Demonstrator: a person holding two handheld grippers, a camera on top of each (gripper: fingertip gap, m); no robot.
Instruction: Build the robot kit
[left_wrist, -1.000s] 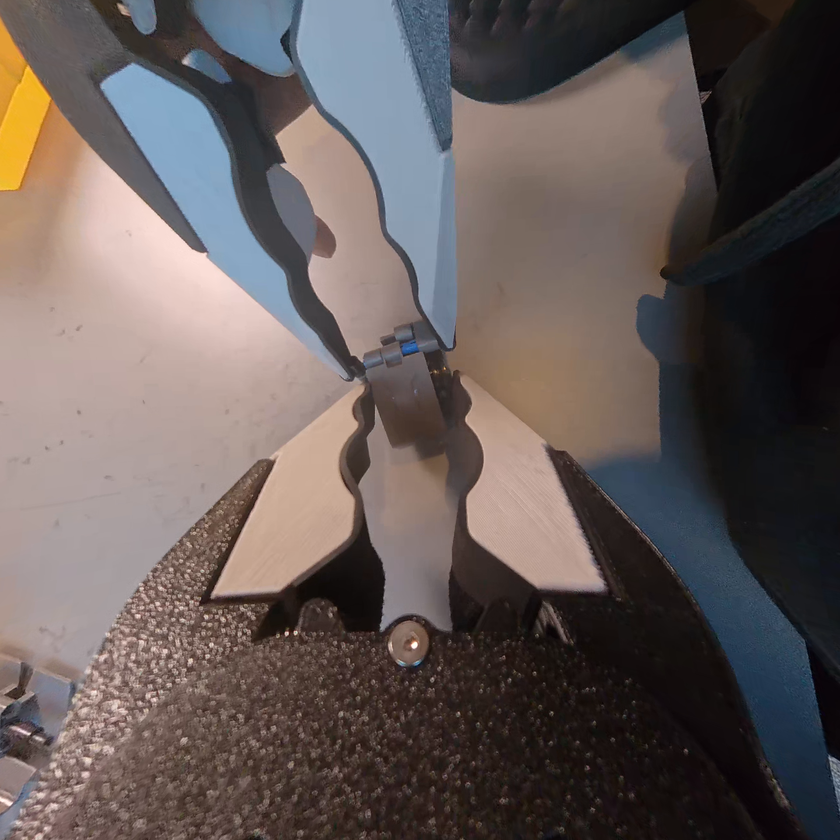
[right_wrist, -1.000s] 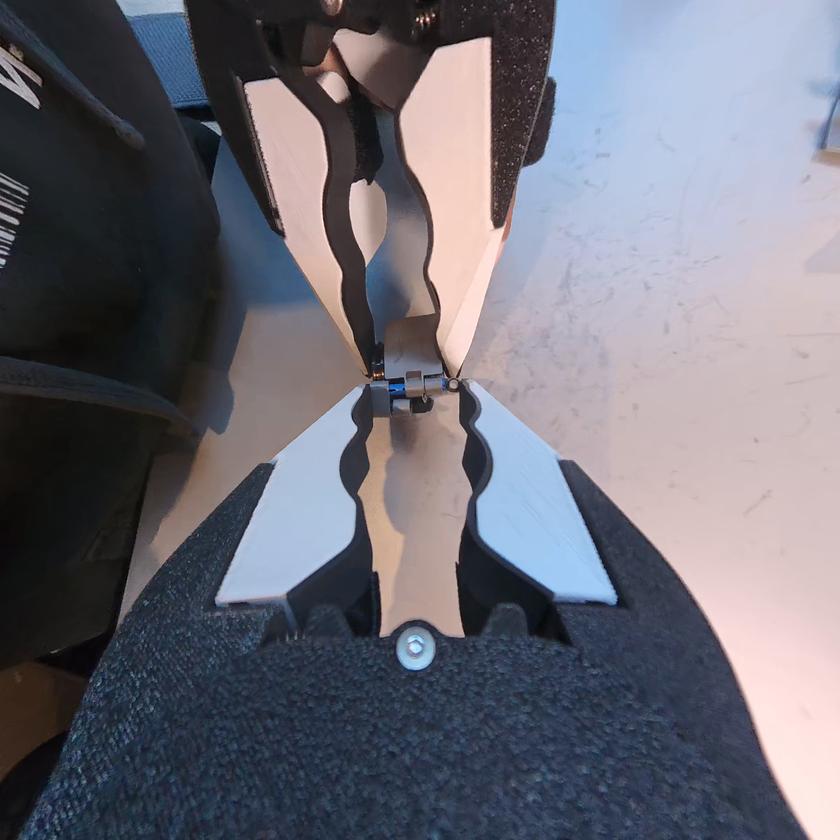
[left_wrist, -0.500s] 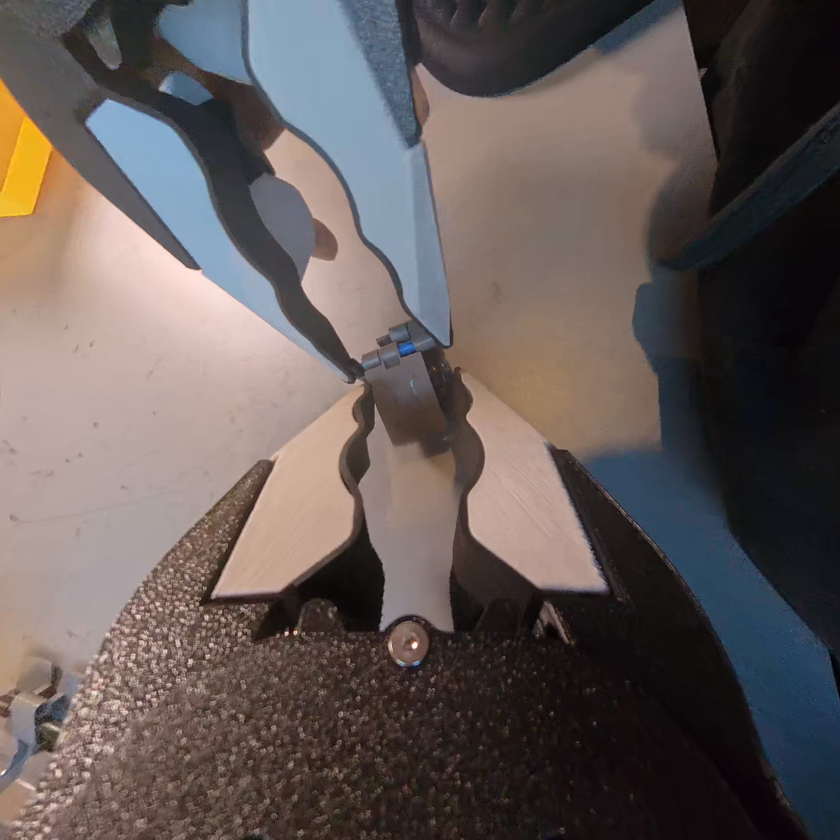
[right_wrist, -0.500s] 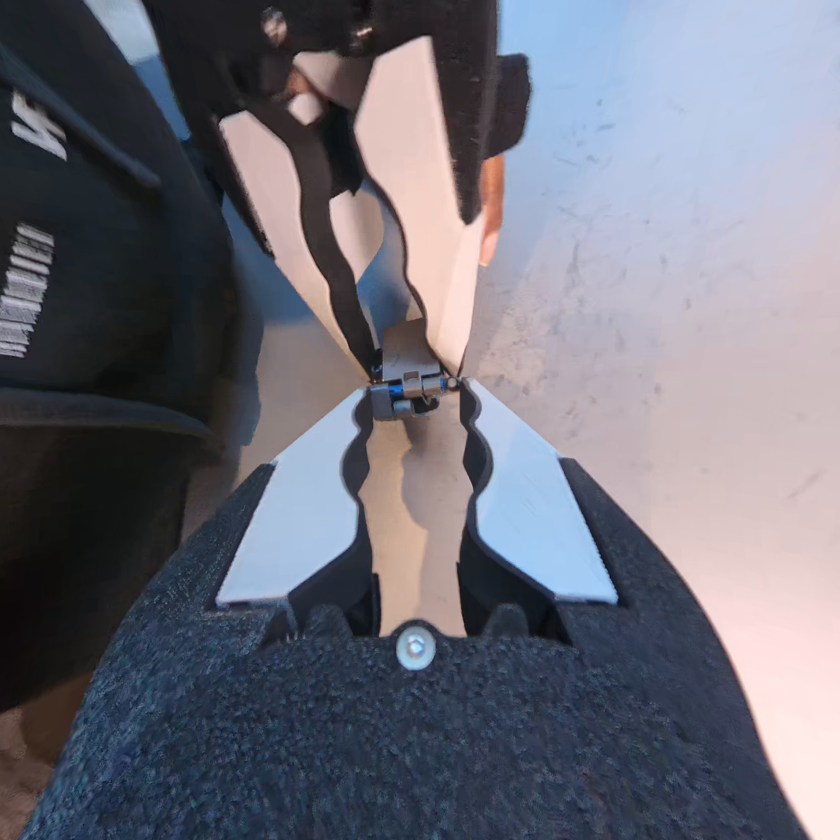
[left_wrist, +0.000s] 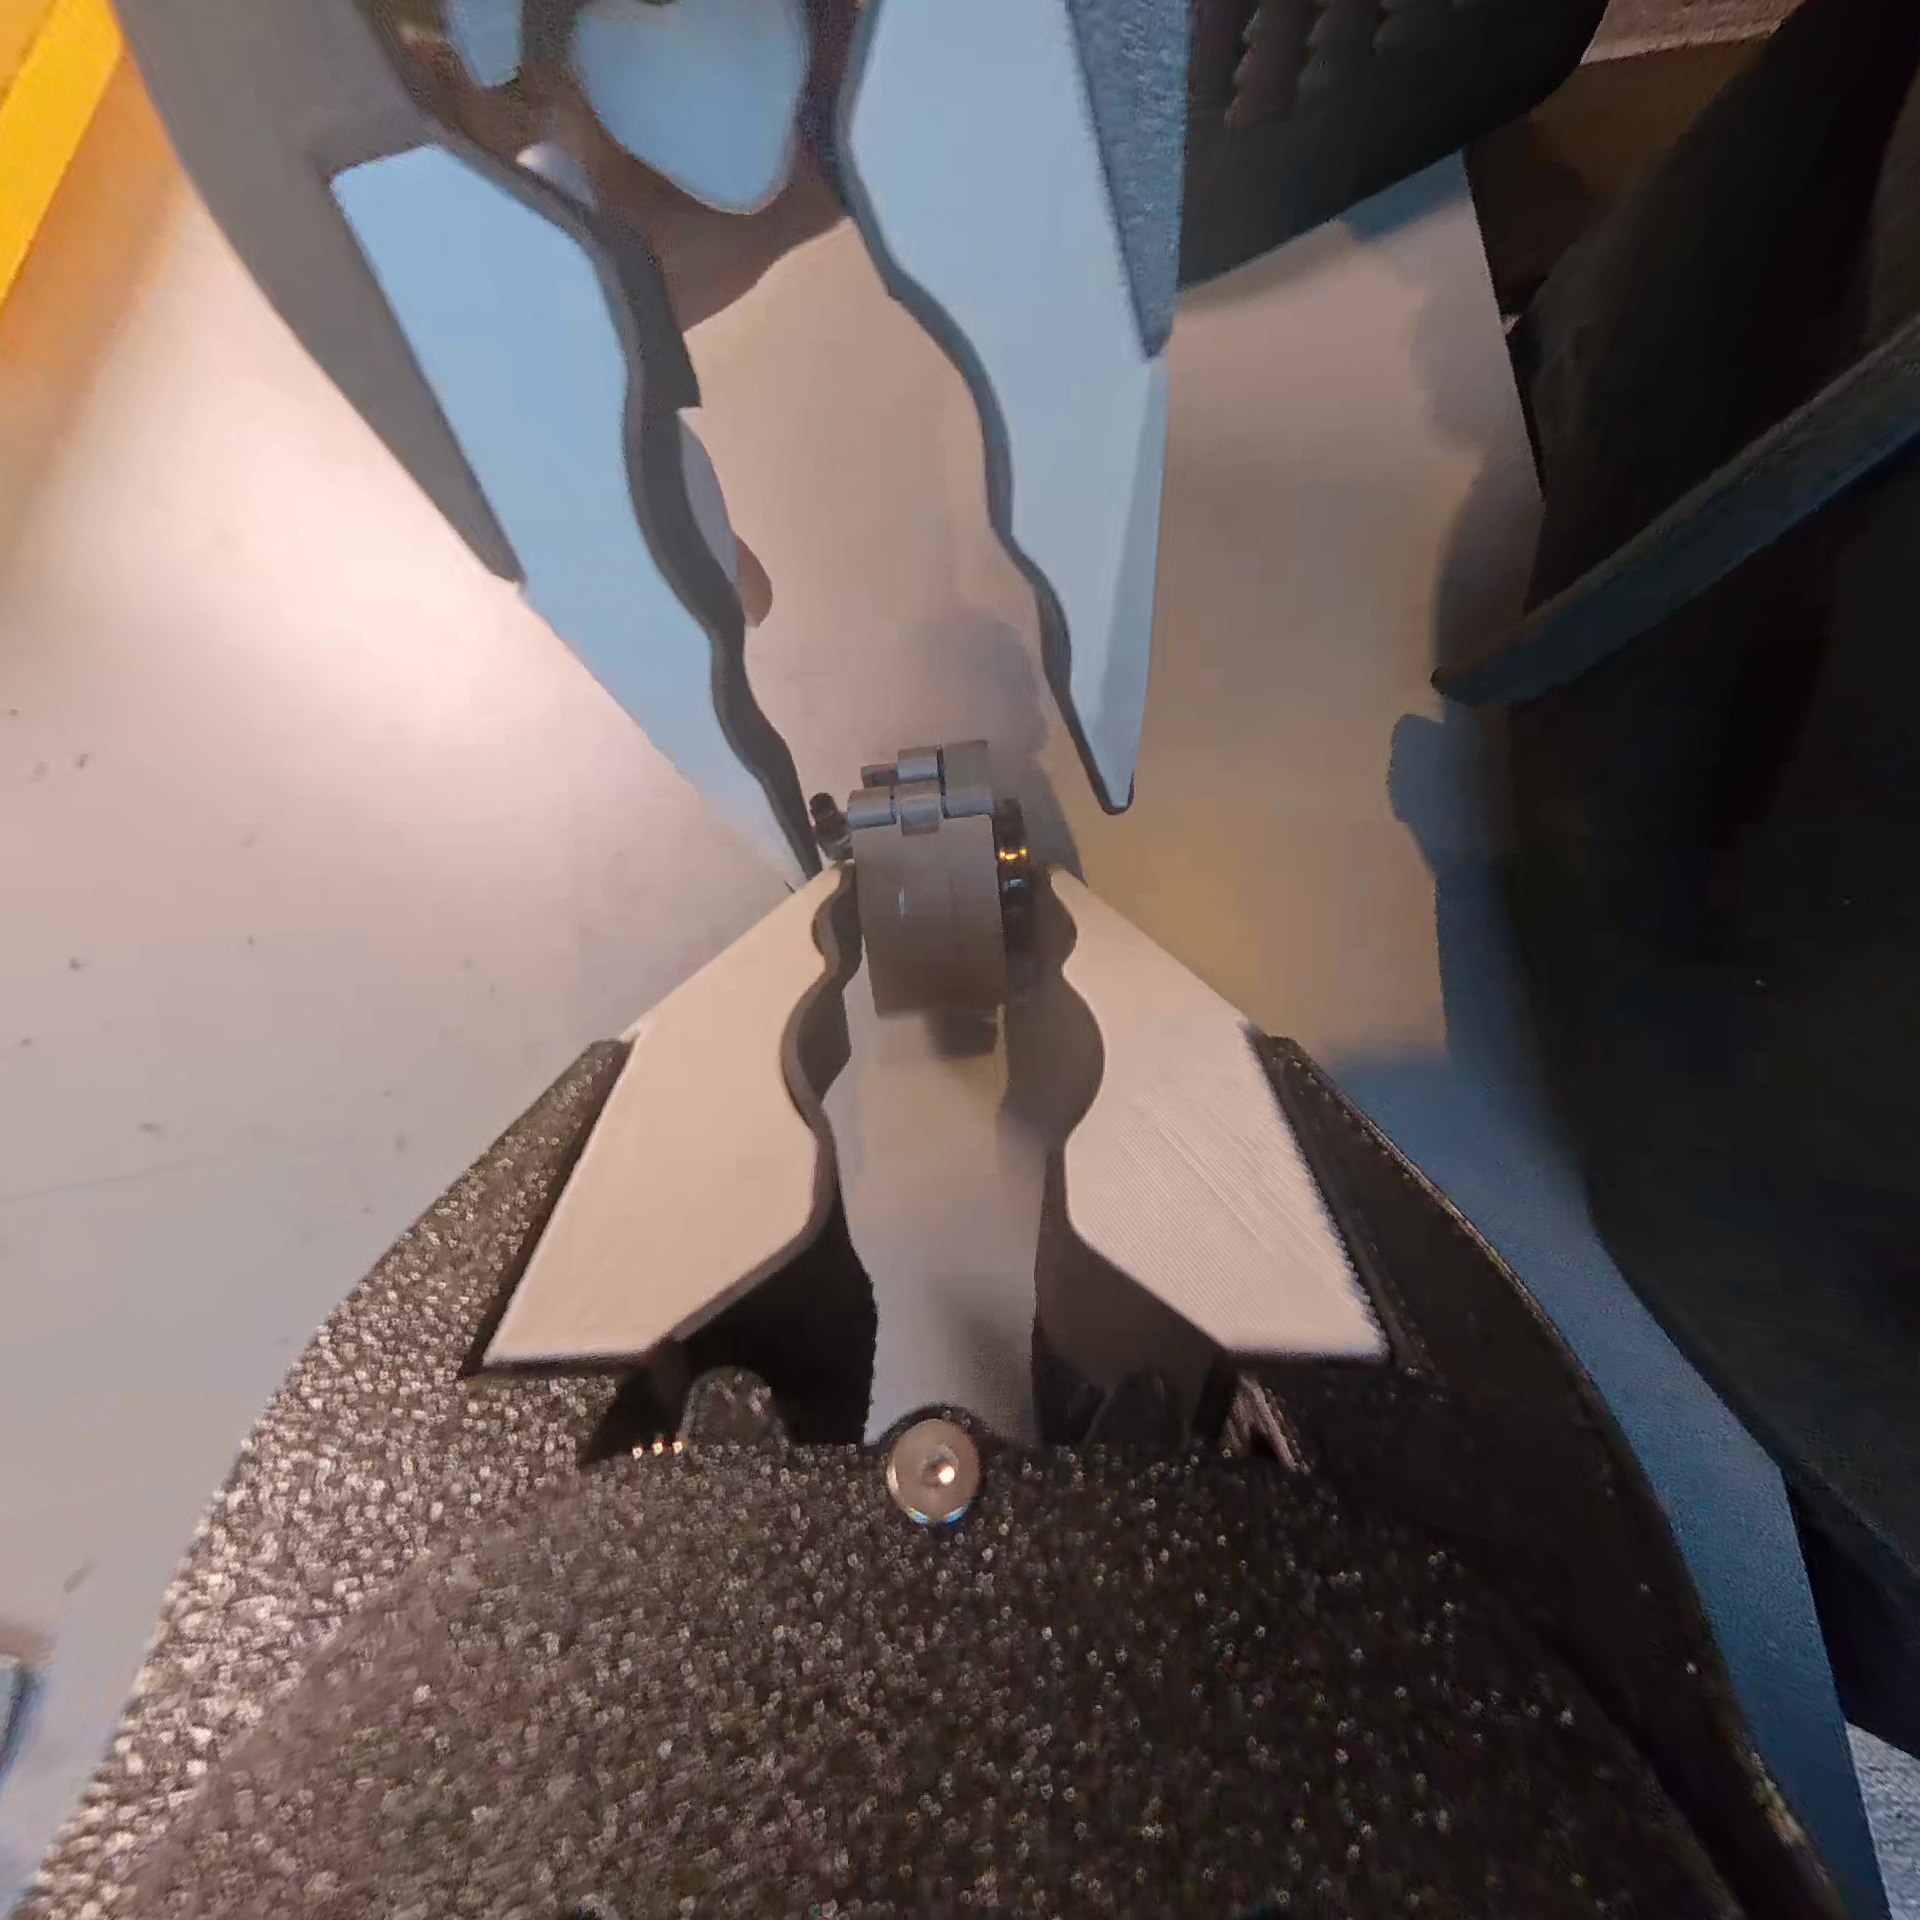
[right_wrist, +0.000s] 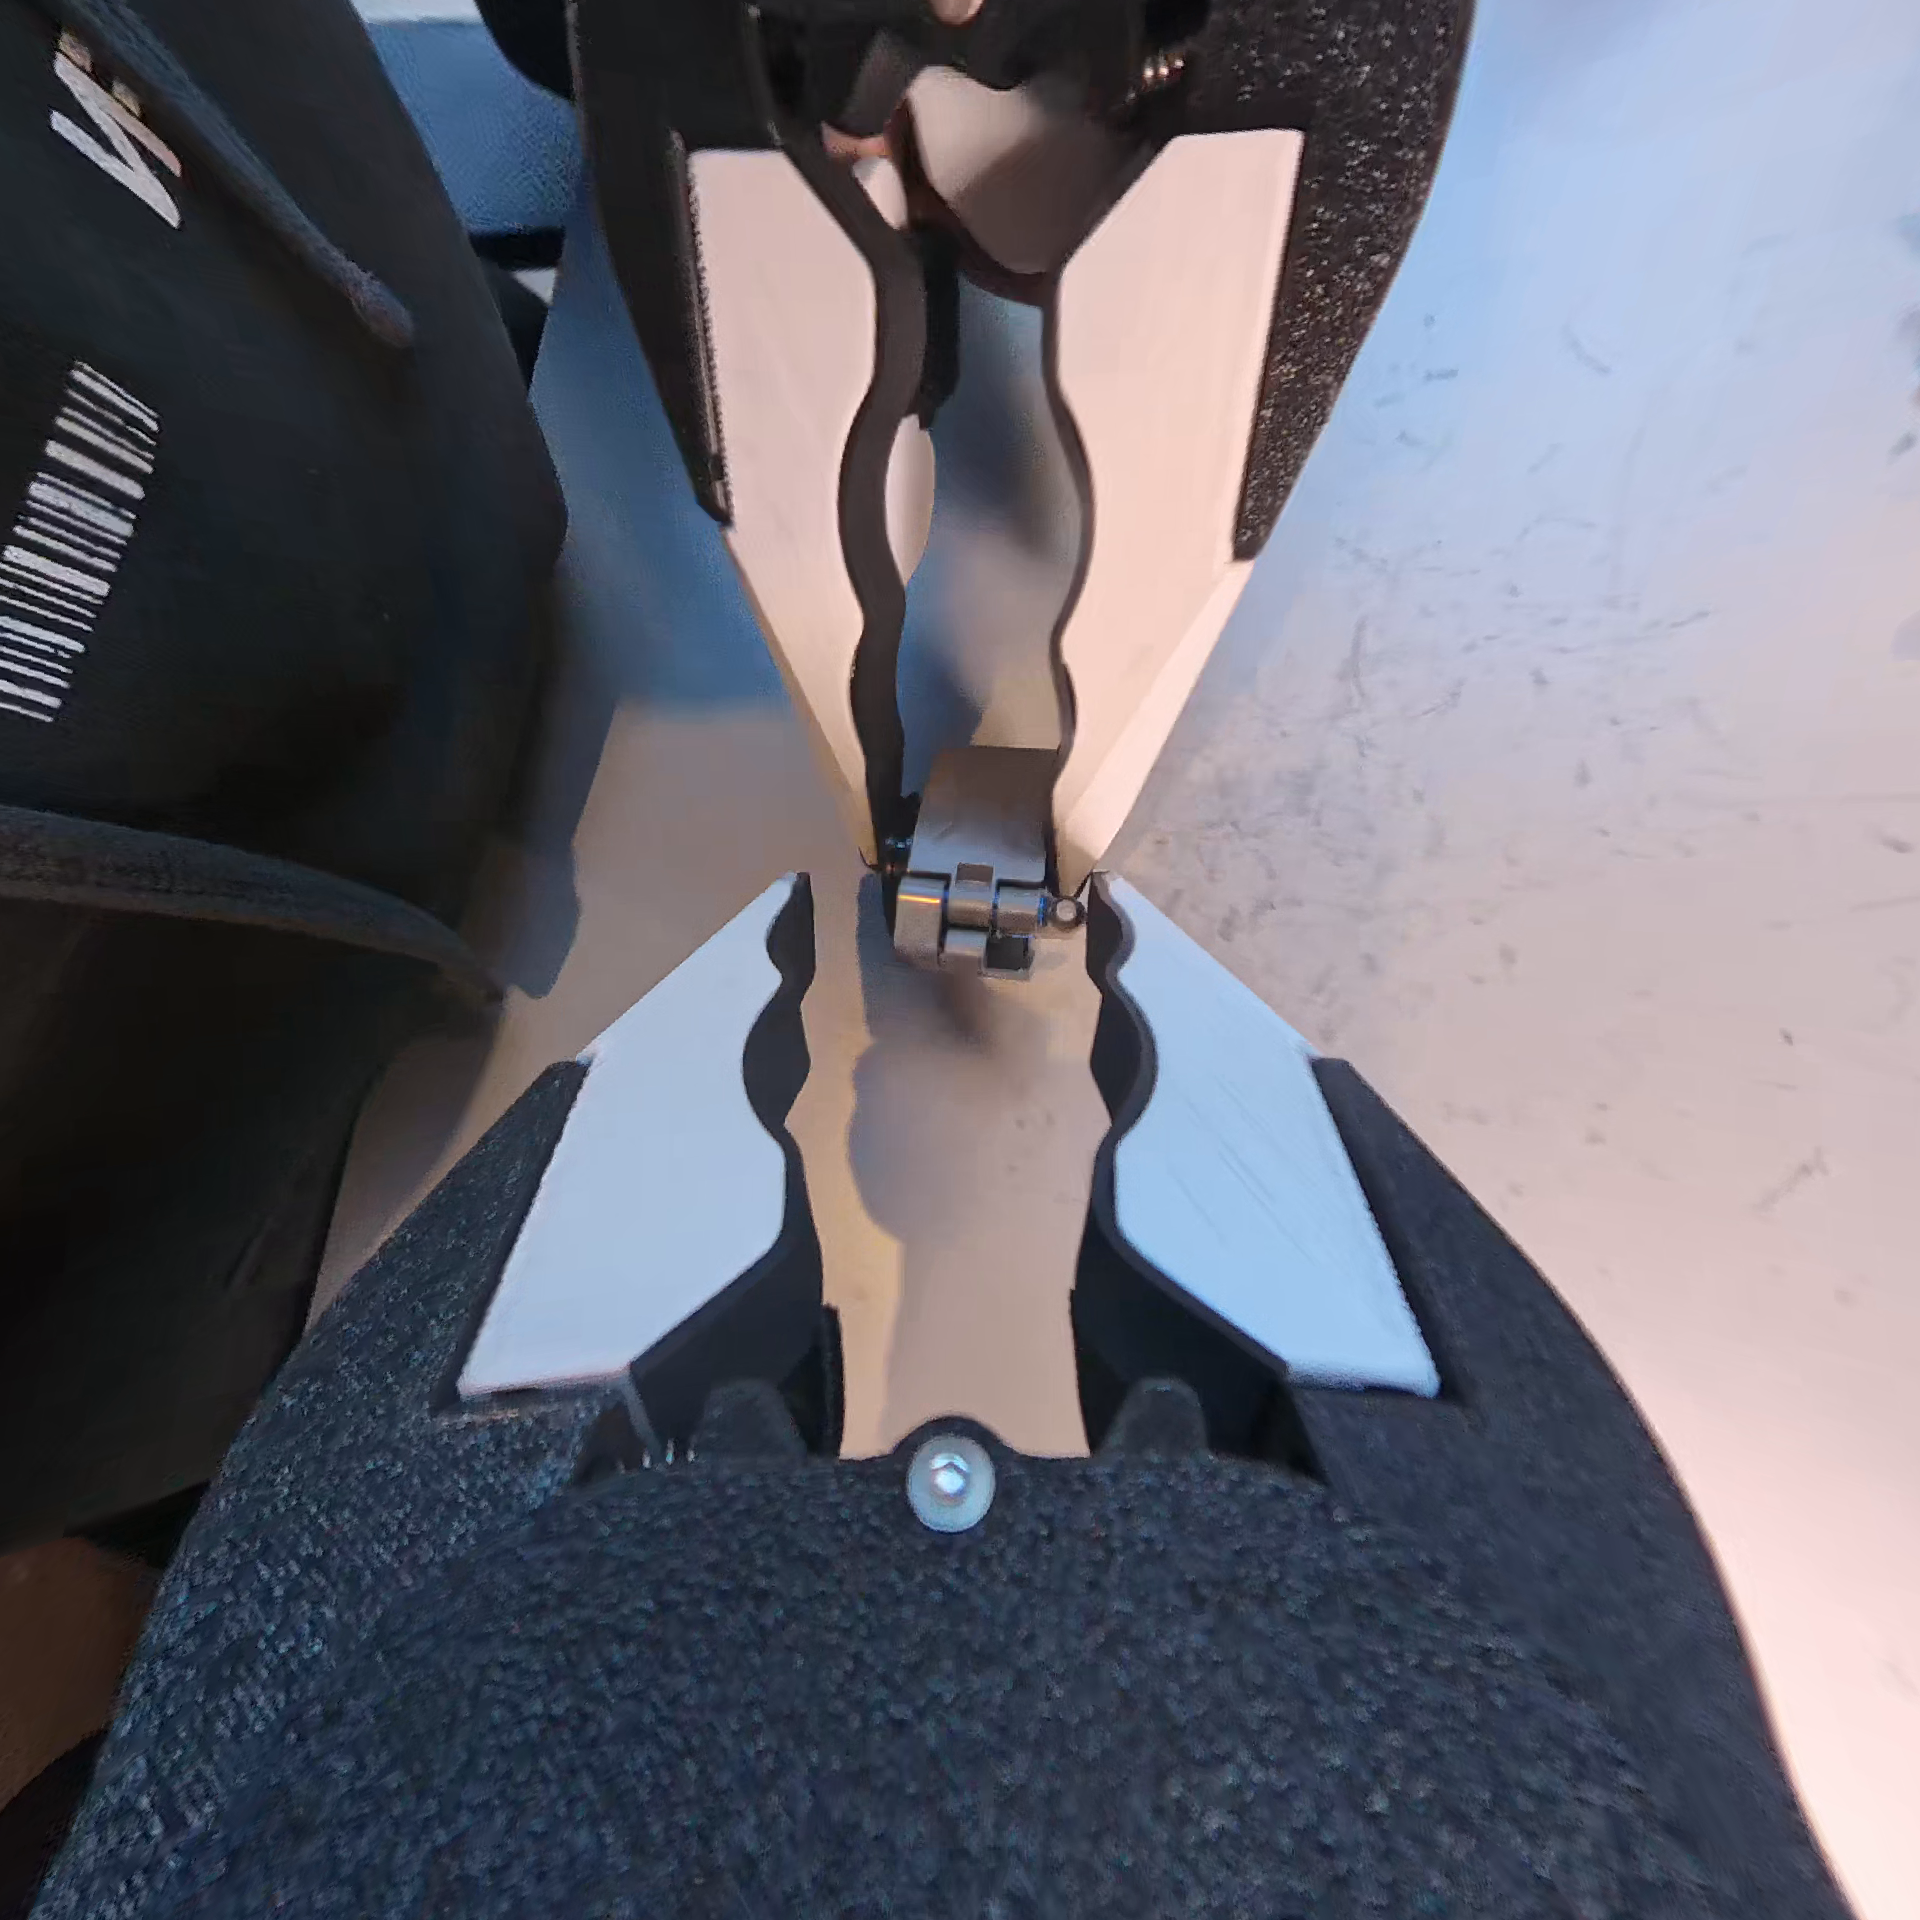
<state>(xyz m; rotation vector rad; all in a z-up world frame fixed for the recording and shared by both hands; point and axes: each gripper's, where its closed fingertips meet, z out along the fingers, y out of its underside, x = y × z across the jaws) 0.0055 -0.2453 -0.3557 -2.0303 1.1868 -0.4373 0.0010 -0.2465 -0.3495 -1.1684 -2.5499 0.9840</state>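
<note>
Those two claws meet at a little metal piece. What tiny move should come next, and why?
Probably close the right claw: the hinged metal piece, pinched by the left claw, sits between its tips with a gap showing on one side.

Two grippers with pale wavy-edged fingers on black textured bodies: left gripper (left_wrist: 940, 883), right gripper (right_wrist: 951, 894), tips facing. One small grey metal link-and-clasp piece (left_wrist: 928, 894), like watch-band segment, between both pairs of tips. One pale scuffed surface (right_wrist: 1558, 831). One black fabric item with white markings (right_wrist: 208, 520). One yellow object (left_wrist: 42, 135) at corner.
</note>
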